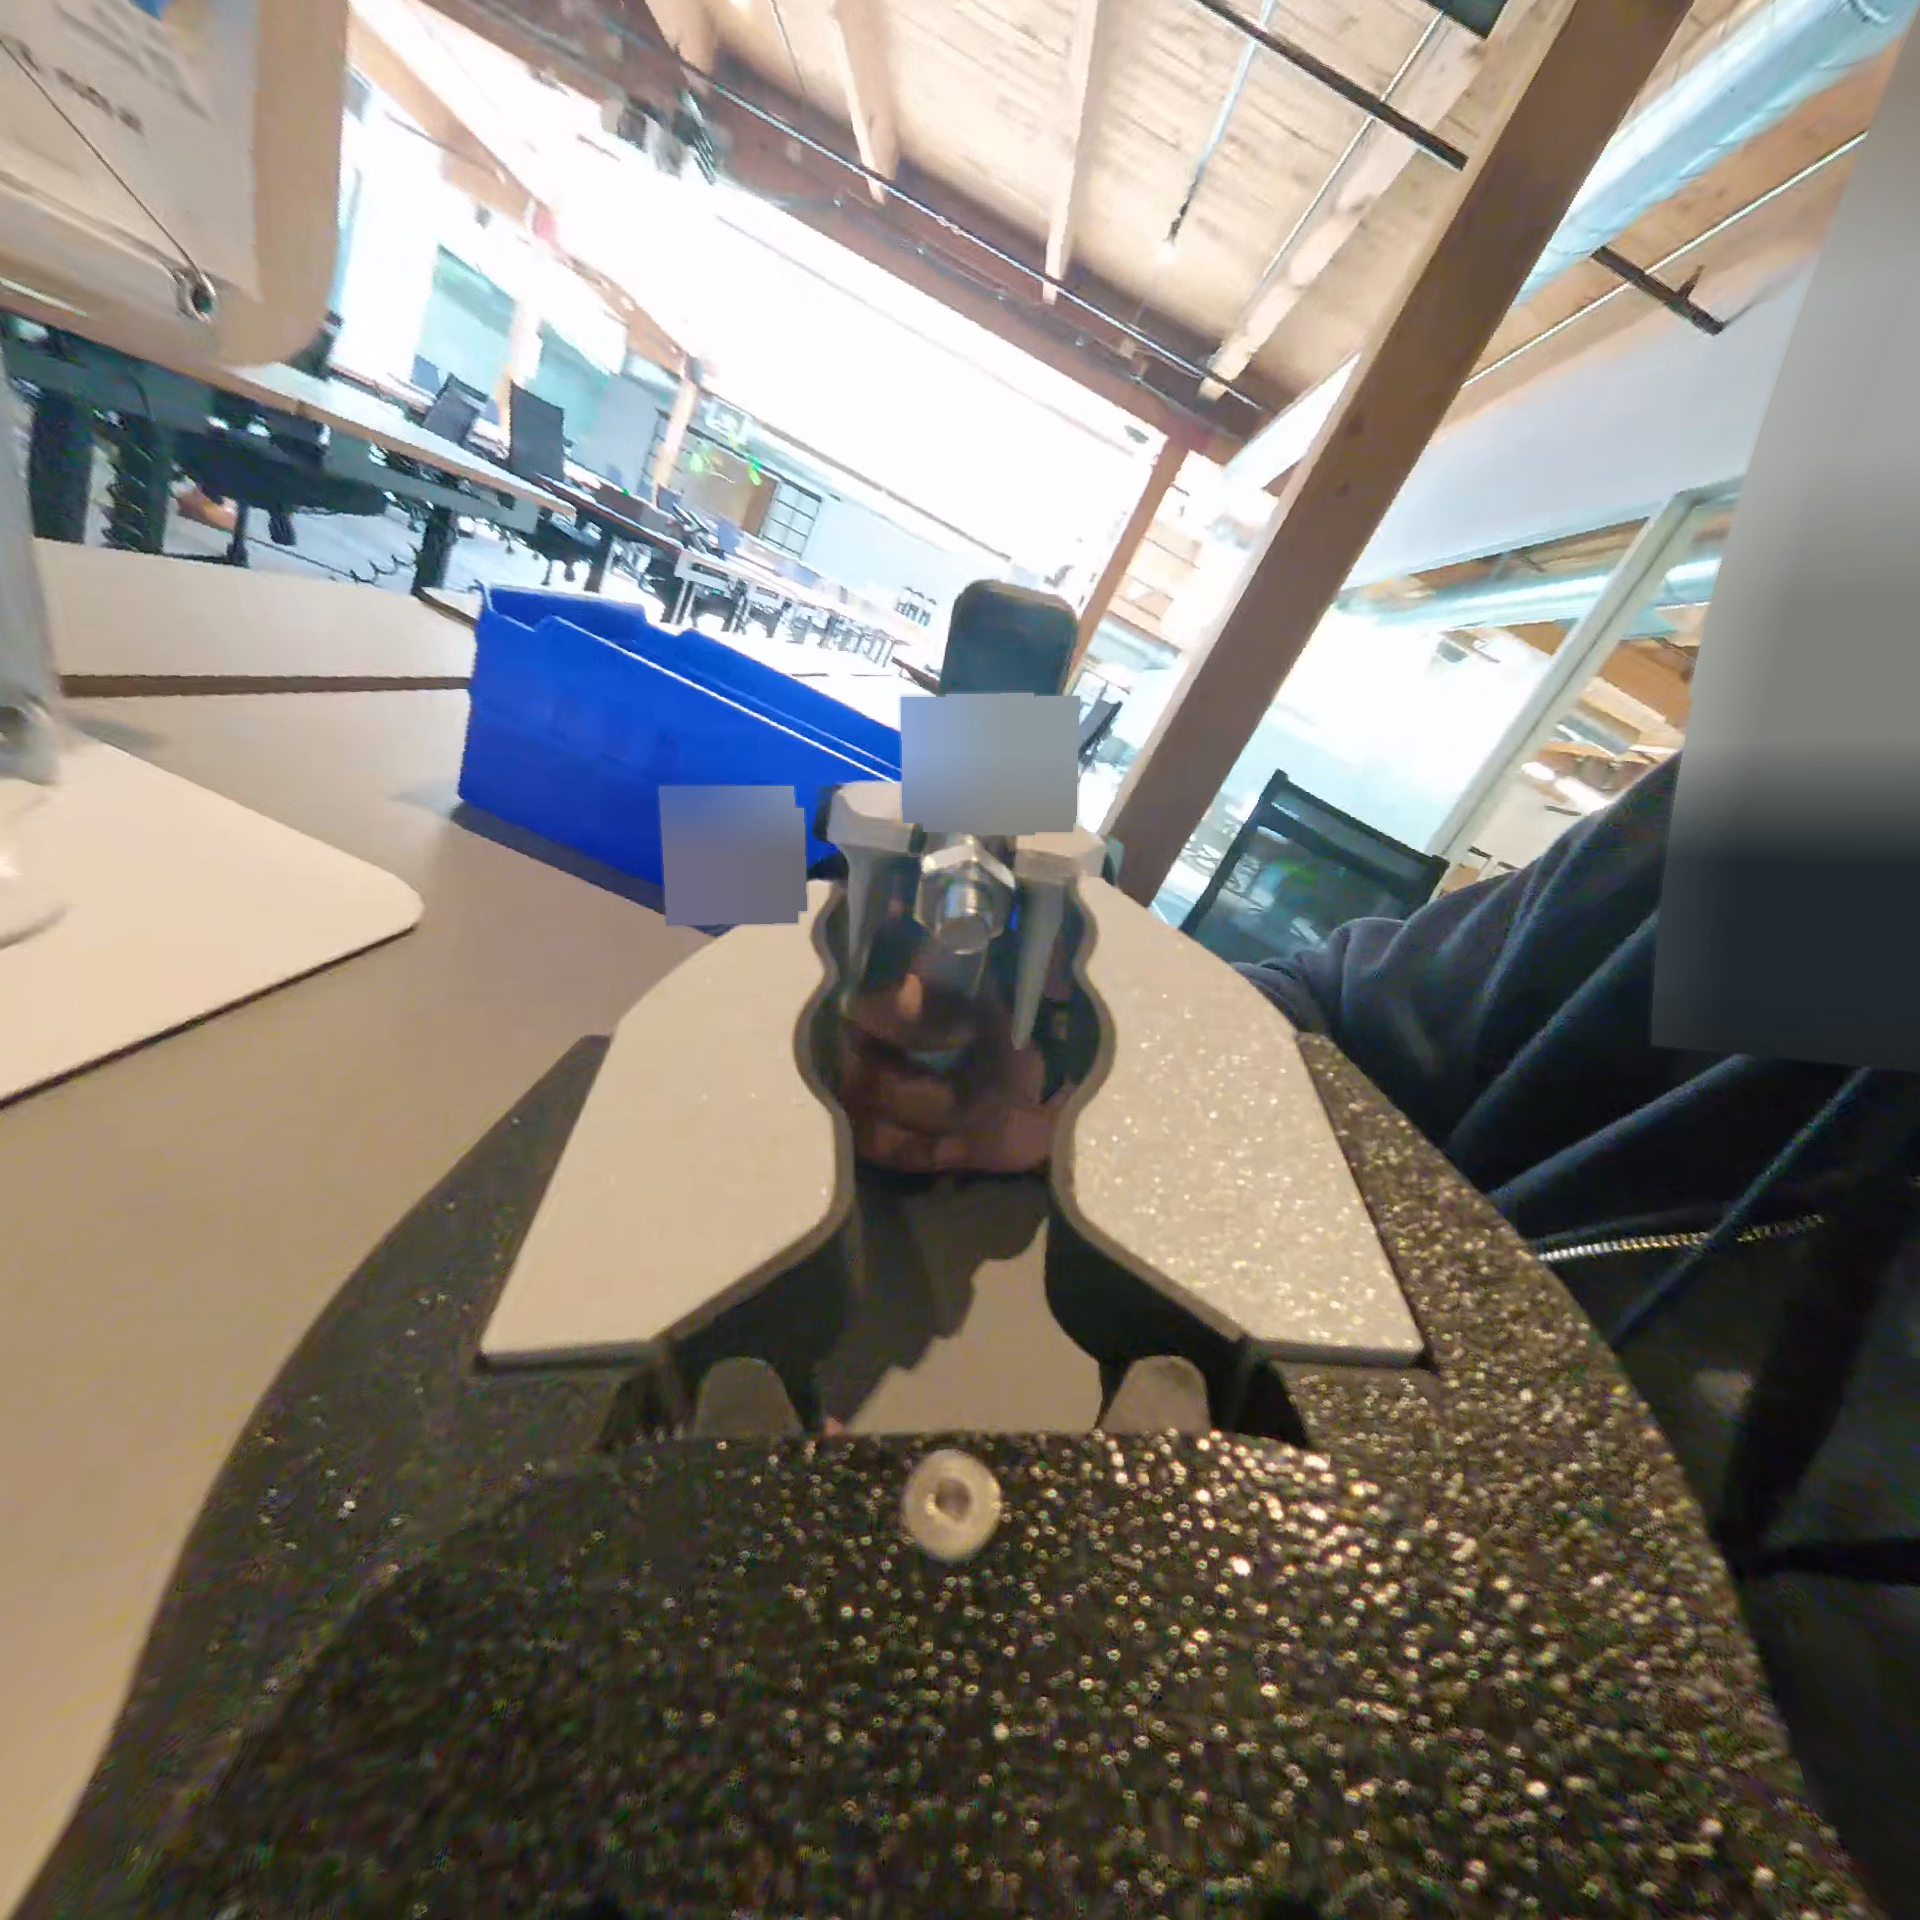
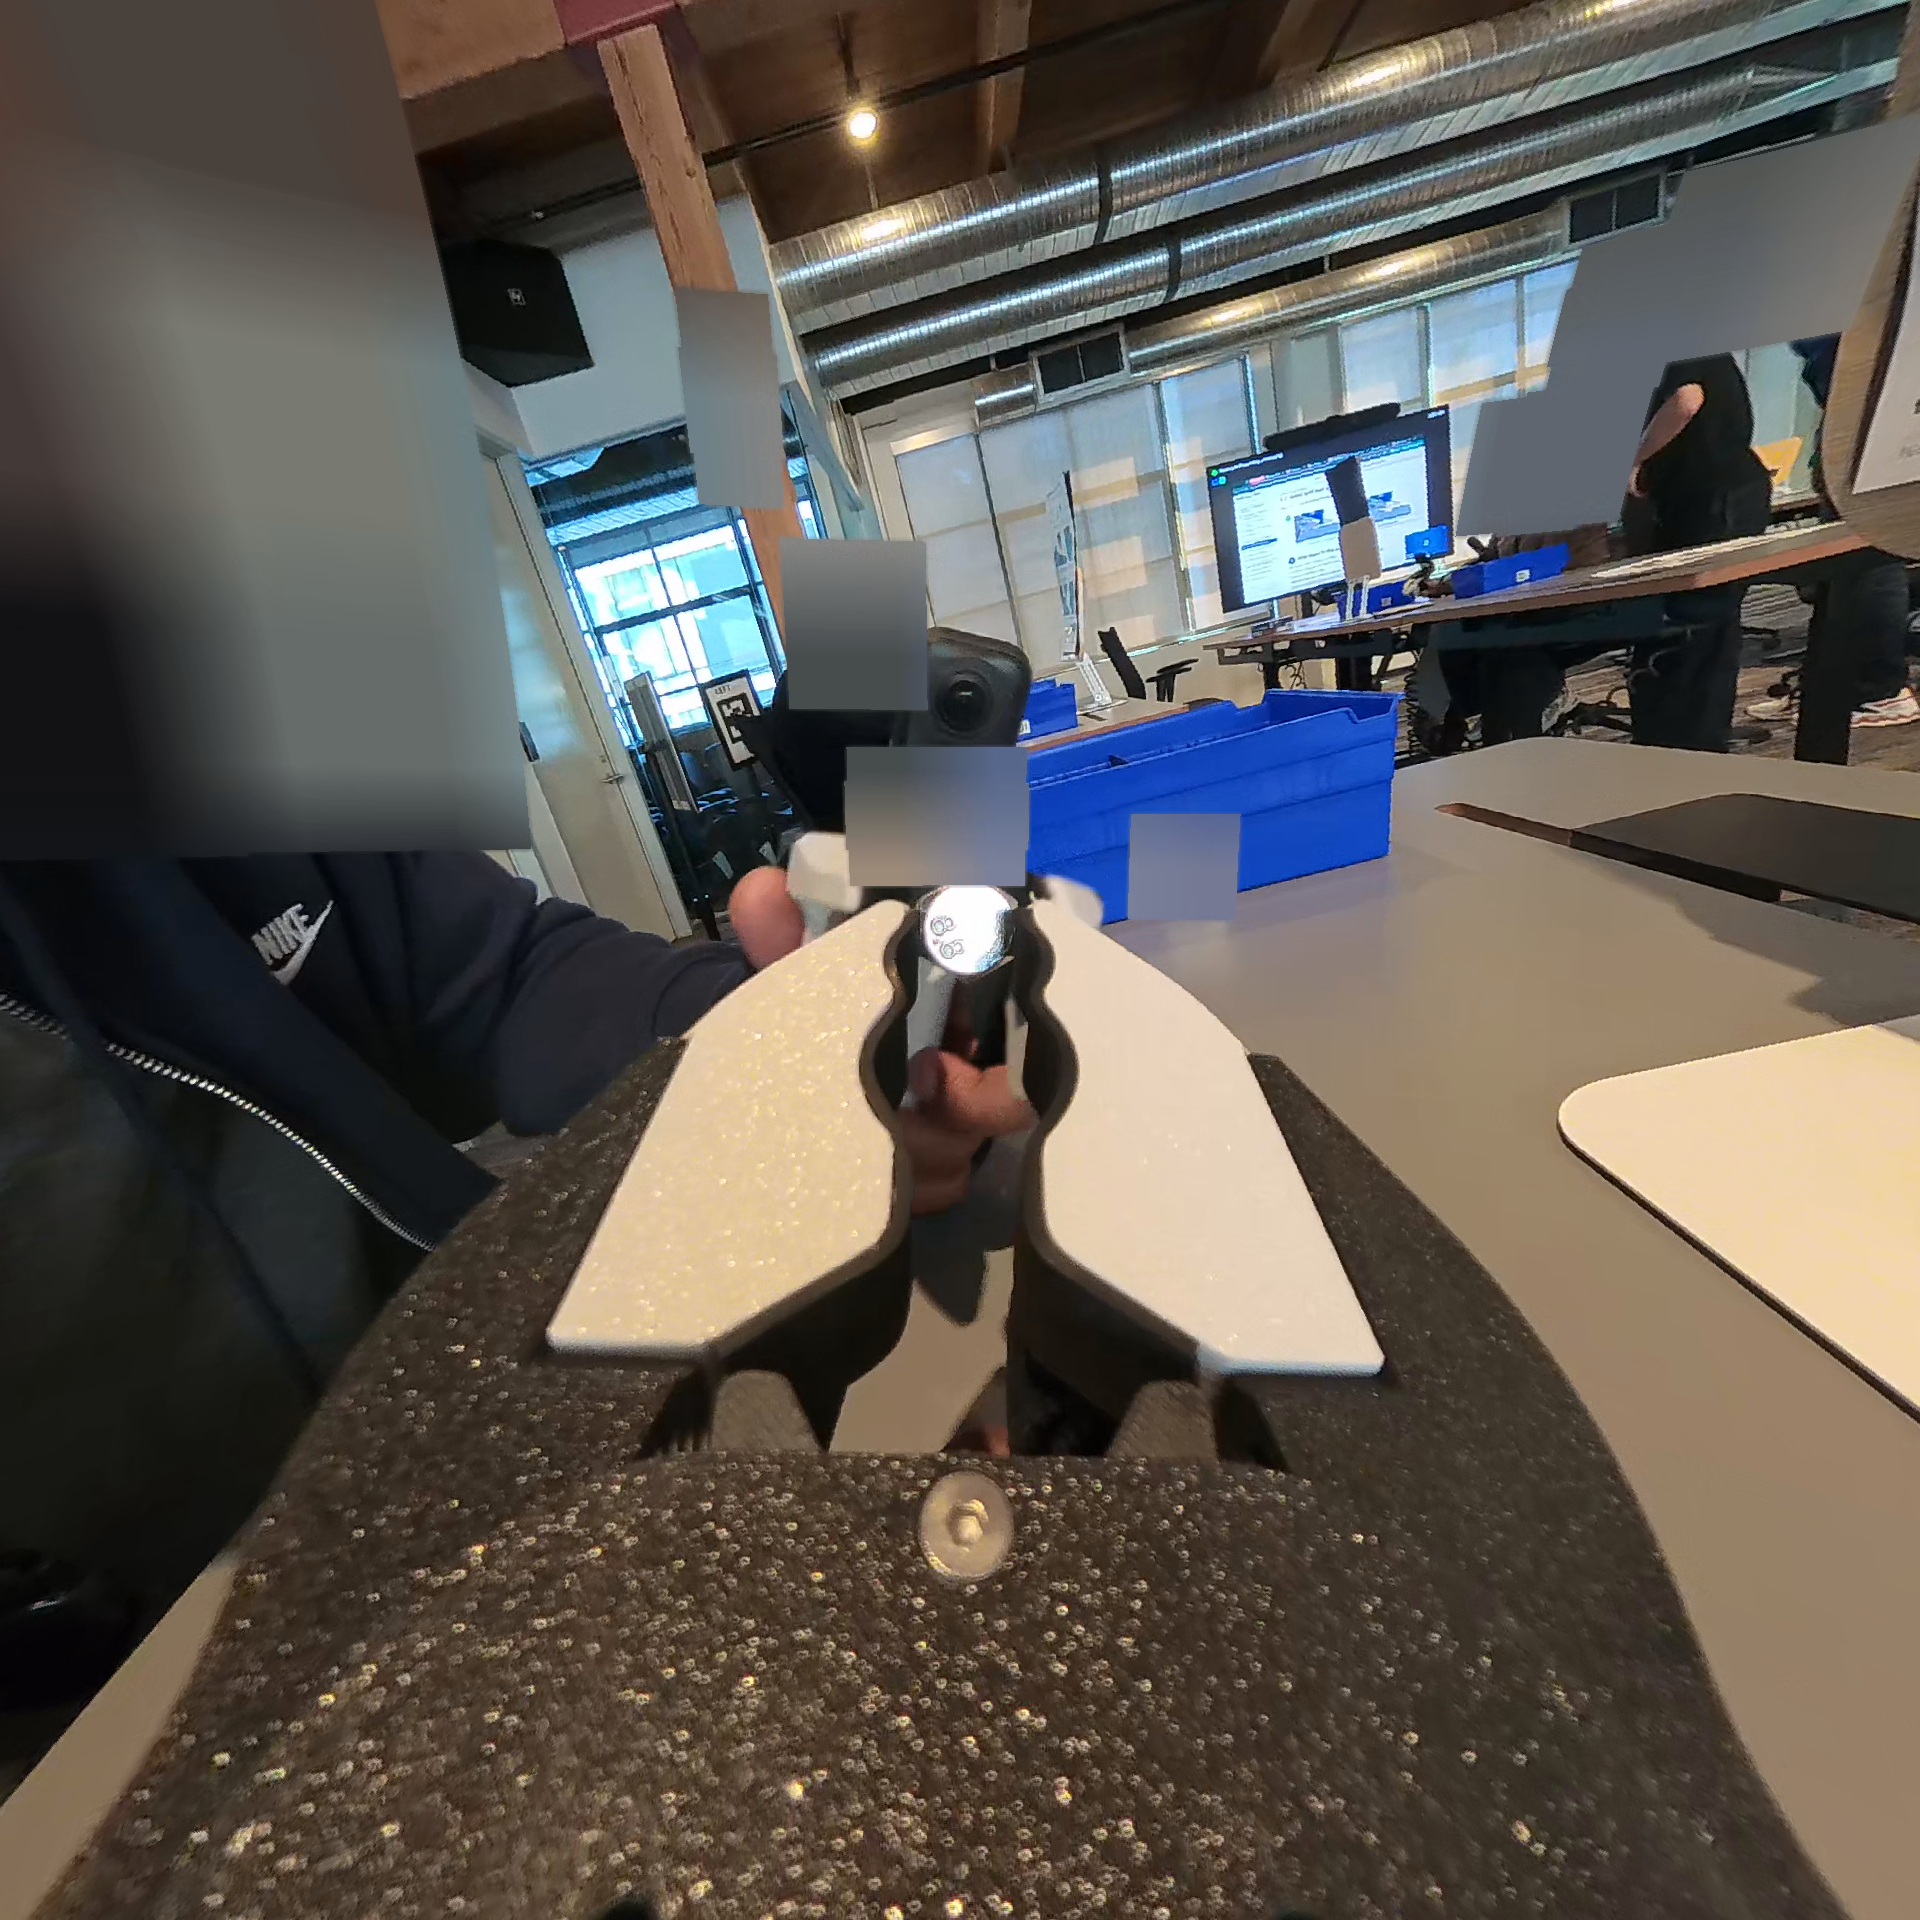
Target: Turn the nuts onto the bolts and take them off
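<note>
A silver bolt (image 1: pixel 961 930) points its threaded end at the left wrist camera, with a hex nut (image 1: pixel 961 868) on its thread. My right gripper (image 2: pixel 966 925) is shut on the bolt's shiny hex head (image 2: pixel 966 935); its silver fingers (image 1: pixel 868 894) show on either side of the bolt in the left wrist view. My left gripper (image 1: pixel 958 899) faces it, jaws apart, fingers standing outside the right gripper's tips and the nut. Its white fingertips (image 2: pixel 821 862) show behind the bolt head. Both are held above the grey table (image 1: pixel 312 1195).
A blue bin (image 1: pixel 644 727) stands on the table behind the grippers and also shows in the right wrist view (image 2: pixel 1247 790). A white mat (image 1: pixel 156 914) lies at the left. A dark pad (image 2: pixel 1766 842) lies at the far right. The person's dark sleeve (image 1: pixel 1507 987) is close by. The grippers are tip to tip, or close to it.
</note>
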`<state>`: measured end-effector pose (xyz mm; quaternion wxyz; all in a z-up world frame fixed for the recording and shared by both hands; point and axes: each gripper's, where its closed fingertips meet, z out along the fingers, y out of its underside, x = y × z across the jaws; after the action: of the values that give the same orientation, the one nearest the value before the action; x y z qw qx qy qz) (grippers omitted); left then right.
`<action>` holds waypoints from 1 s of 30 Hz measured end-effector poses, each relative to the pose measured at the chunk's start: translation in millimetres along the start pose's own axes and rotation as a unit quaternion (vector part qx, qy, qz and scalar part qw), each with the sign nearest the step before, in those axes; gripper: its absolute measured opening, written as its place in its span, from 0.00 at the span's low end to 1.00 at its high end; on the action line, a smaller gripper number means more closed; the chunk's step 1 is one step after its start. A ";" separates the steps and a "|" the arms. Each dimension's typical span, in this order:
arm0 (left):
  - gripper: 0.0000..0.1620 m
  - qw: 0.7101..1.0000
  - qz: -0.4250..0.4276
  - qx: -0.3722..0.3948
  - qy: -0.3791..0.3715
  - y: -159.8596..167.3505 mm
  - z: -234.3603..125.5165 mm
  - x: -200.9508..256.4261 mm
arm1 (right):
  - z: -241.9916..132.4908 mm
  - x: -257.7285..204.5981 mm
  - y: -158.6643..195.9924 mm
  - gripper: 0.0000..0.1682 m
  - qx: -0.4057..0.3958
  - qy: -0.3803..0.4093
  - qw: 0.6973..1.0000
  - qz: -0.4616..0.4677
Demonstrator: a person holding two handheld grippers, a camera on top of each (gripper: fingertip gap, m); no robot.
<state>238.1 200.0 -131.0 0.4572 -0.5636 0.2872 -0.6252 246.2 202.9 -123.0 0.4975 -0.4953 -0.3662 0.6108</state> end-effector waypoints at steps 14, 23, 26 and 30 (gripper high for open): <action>0.11 0.783 0.581 -0.095 -0.201 2.8 0.5 -4.7 | 2.6 -1.5 3.6 0.10 -0.011 -0.003 1.000 -0.001; 0.24 0.978 0.198 0.000 -0.065 -7.5 1.7 7.8 | -1.4 2.2 -1.4 0.10 0.007 -0.001 1.000 0.014; 0.23 0.996 0.085 0.006 -0.040 -5.2 1.5 2.0 | -0.7 1.7 -0.4 0.10 0.004 -0.002 1.000 0.012; 0.21 0.999 0.030 0.002 -0.034 0.2 3.8 -1.7 | 0.0 1.3 0.5 0.10 0.001 -0.002 1.000 0.011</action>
<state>241.7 202.0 -131.2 0.4863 -0.5751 0.2866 -0.5922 246.0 204.1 -123.8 0.4909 -0.4971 -0.3611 0.6177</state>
